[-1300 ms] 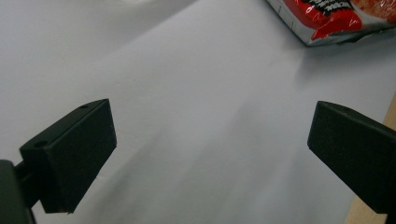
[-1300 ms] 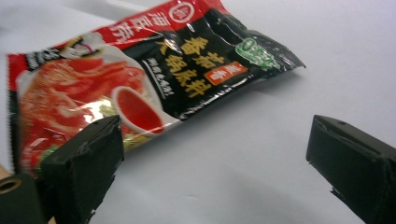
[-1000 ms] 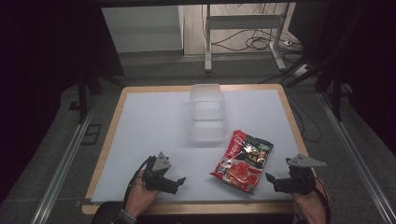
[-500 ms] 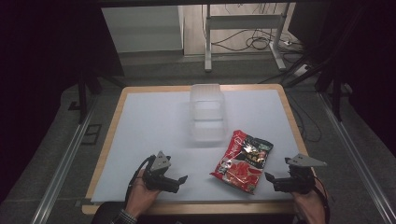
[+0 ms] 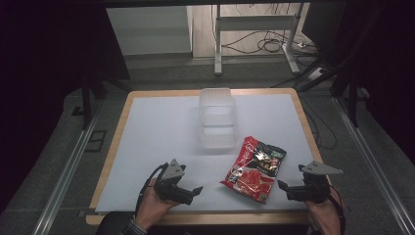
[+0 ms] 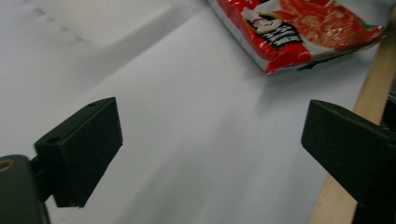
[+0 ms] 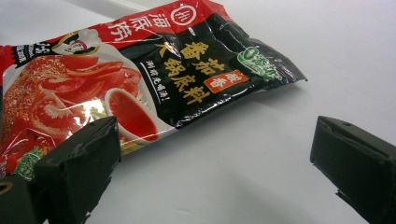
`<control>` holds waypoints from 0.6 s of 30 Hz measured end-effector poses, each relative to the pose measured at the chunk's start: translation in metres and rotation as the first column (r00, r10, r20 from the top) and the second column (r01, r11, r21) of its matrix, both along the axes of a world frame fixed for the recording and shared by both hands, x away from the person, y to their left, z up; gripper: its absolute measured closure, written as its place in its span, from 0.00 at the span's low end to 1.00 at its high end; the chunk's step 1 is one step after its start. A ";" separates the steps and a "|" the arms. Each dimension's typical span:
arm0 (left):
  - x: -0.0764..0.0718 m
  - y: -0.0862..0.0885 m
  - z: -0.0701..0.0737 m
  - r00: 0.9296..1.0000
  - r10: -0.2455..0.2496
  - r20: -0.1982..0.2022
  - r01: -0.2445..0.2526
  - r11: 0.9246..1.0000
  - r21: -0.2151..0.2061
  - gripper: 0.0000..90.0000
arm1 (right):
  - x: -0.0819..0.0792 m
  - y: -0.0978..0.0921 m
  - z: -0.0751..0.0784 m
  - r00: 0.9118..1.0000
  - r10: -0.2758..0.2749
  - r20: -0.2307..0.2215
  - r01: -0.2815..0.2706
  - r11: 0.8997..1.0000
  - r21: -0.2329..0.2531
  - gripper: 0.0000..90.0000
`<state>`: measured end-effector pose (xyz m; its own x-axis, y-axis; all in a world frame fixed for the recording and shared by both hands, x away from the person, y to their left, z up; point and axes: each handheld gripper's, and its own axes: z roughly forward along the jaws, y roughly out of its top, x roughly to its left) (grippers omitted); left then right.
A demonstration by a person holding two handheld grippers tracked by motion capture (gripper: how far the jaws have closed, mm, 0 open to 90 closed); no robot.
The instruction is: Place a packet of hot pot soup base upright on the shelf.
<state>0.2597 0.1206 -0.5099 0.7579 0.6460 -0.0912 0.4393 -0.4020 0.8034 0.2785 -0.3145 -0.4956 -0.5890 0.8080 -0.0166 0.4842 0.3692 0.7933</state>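
Here the red packet (image 5: 253,169) lies flat between both spread tongs, near the table's front edge (image 5: 225,217).

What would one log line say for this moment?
left tongs: open, empty | right tongs: open, empty | packet: flat between them | box: behind

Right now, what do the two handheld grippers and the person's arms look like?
Both the left gripper and the right gripper are black with two blocky, square-ended jaws. Each carries a grey three-cornered plate on top and trails a dark cable. The jaw faces look matte with small screw holes. A striped or checked cuff shows at the left wrist.
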 end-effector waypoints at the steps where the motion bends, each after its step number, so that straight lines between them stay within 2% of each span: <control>1: 0.000 -0.001 0.001 1.000 -0.004 -0.002 0.004 1.000 0.003 0.07 | 0.000 0.000 0.000 1.000 -0.001 -0.001 0.001 1.000 0.000 0.03; 4: 0.001 -0.004 0.002 1.000 -0.010 -0.007 0.009 1.000 -0.002 0.14 | 0.000 0.000 0.000 1.000 -0.001 -0.001 0.001 1.000 0.001 0.02; 10: 0.003 -0.011 0.004 1.000 -0.028 0.006 0.028 1.000 -0.010 0.21 | 0.000 0.000 0.000 1.000 0.002 -0.001 -0.002 1.000 -0.002 0.03; 11: 0.004 -0.015 0.005 0.999 -0.036 0.008 0.036 0.999 -0.021 0.26 | 0.000 0.000 0.000 1.000 0.002 0.000 -0.002 1.000 -0.003 0.02; 15: 0.005 -0.022 0.005 0.998 -0.065 0.012 0.065 0.998 -0.022 0.33 | 0.000 0.001 0.000 1.000 0.005 -0.001 -0.005 1.000 -0.002 0.02; 18: 0.007 -0.031 0.006 0.995 -0.094 0.014 0.095 0.995 -0.035 0.44 | 0.001 0.002 -0.001 1.000 0.008 -0.002 -0.008 1.000 0.005 0.02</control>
